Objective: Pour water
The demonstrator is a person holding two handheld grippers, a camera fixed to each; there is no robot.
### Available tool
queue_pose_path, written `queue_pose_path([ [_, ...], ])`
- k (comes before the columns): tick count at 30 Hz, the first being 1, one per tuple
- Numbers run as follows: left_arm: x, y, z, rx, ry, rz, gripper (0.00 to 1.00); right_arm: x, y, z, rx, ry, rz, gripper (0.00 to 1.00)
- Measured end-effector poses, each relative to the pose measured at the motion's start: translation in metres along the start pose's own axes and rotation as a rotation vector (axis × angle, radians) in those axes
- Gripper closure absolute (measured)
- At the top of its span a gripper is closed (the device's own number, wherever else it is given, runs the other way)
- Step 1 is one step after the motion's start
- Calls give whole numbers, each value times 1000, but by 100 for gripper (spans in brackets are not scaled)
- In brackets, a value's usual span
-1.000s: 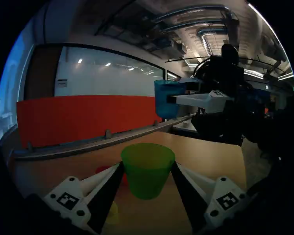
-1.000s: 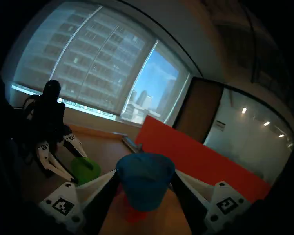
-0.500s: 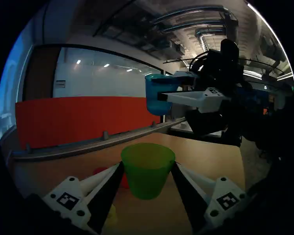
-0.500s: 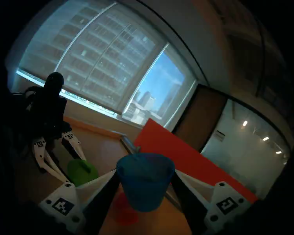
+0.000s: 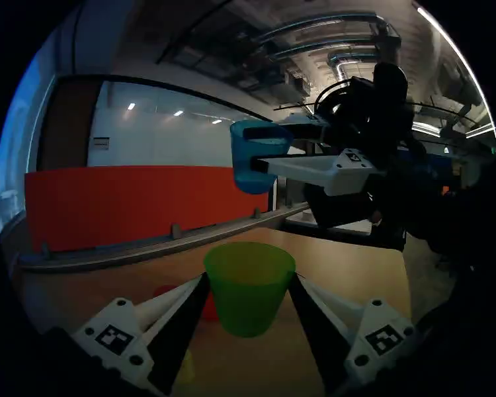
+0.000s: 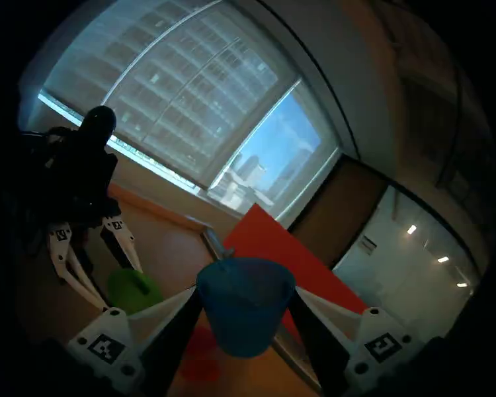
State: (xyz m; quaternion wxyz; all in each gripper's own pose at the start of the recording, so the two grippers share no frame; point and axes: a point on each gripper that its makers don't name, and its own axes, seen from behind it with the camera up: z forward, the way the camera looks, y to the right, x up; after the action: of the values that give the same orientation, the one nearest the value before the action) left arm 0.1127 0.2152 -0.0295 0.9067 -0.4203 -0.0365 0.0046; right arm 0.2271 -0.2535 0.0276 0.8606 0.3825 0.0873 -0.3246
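Left gripper view: left fingers [image 5: 180, 321] pinch green cup [image 5: 249, 288]; right fingers [image 6: 175, 325] pinch blue cup [image 6: 245, 306].

A light-brown wooden bench [image 5: 354, 264] has a grey rail [image 5: 182, 233] along its far edge. On it stands a small red cup [image 5: 161, 291], half hidden. Nearer lies a dim yellowish thing [image 5: 186, 367], too dark to identify.

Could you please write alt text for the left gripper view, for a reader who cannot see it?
The left hand-held gripper grips a green cup between its fingers at a wooden table. Farther off and higher, the right hand-held gripper holds a blue cup, with an orange panel behind.
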Motion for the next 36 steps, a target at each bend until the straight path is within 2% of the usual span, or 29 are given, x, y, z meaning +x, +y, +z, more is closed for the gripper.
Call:
queue_pose_path([
  [24,-2,3,3,-11,4,-4,15,11,-4,13,-11,-20,-173,11],
  [36,0,4,5,-19,3,-3,15,15,-5,17,-11,-21,-229,11],
])
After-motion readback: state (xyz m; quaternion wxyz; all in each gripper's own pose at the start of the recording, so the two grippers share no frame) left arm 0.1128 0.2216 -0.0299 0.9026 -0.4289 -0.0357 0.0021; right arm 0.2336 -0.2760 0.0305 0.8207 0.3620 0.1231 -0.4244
